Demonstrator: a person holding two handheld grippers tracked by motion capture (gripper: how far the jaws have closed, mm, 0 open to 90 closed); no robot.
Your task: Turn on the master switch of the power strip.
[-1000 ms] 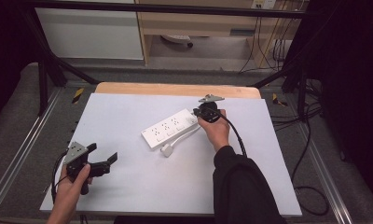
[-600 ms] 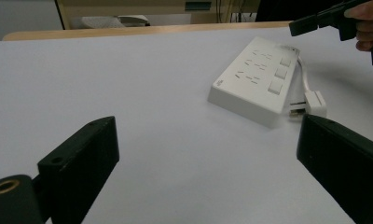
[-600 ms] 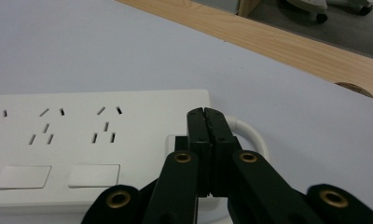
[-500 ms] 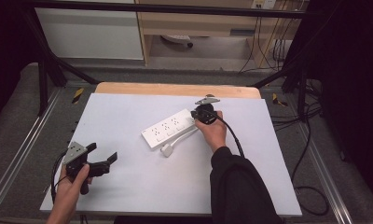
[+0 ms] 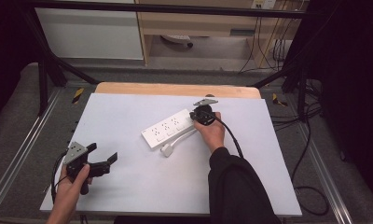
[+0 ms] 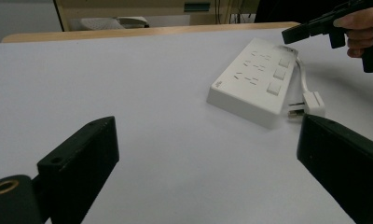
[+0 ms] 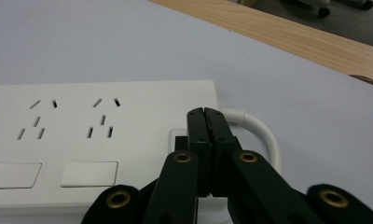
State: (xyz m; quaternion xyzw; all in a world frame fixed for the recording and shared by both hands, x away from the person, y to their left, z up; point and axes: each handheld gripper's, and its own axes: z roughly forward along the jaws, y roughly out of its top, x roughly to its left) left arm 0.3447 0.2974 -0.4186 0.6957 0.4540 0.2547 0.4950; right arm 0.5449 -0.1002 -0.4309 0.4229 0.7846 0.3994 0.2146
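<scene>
1. The desk [image 5: 128, 186] has a pale grey top with a strip of bare wood along its far edge.
2. Beyond the desk's far edge stands a white cabinet [image 5: 89, 32].
3. Right of the desk, black cables [image 5: 310, 154] trail over the grey floor [image 5: 21, 116].
4. Metal rails [image 5: 17, 163] run along both sides of the desk.

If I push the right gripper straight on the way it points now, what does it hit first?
Most likely the white power strip: the right gripper, fingers pressed together, points down at the cable end, about over the last switch. Depth is unclear; it may already touch. The white cable loops just beyond.
</scene>
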